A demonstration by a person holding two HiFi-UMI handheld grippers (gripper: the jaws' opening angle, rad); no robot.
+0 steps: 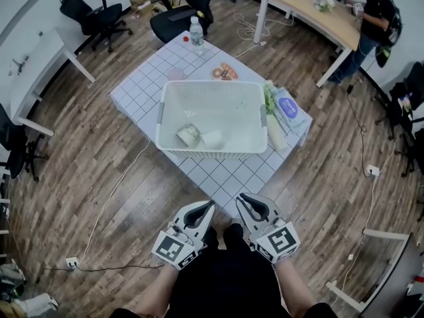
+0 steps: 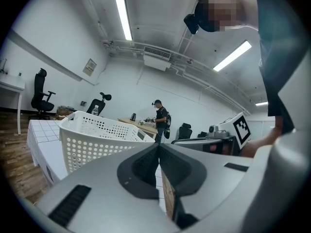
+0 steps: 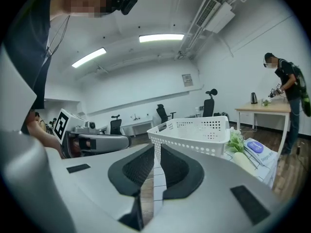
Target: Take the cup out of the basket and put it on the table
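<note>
- Left gripper [image 1: 207,207] and right gripper [image 1: 242,199]: jaws pressed together, empty, with the basket [image 1: 205,83] well ahead of them.
- Unless spread first, they would likely shove the tipped cup [image 1: 188,136] aside rather than grip it.

Gridded white desk [image 1: 228,177] carries: white basket [image 1: 212,85] centrally; water bottle [image 1: 196,33] at far corner; greens [image 1: 270,101] and packet [image 1: 290,109] along right edge.
</note>
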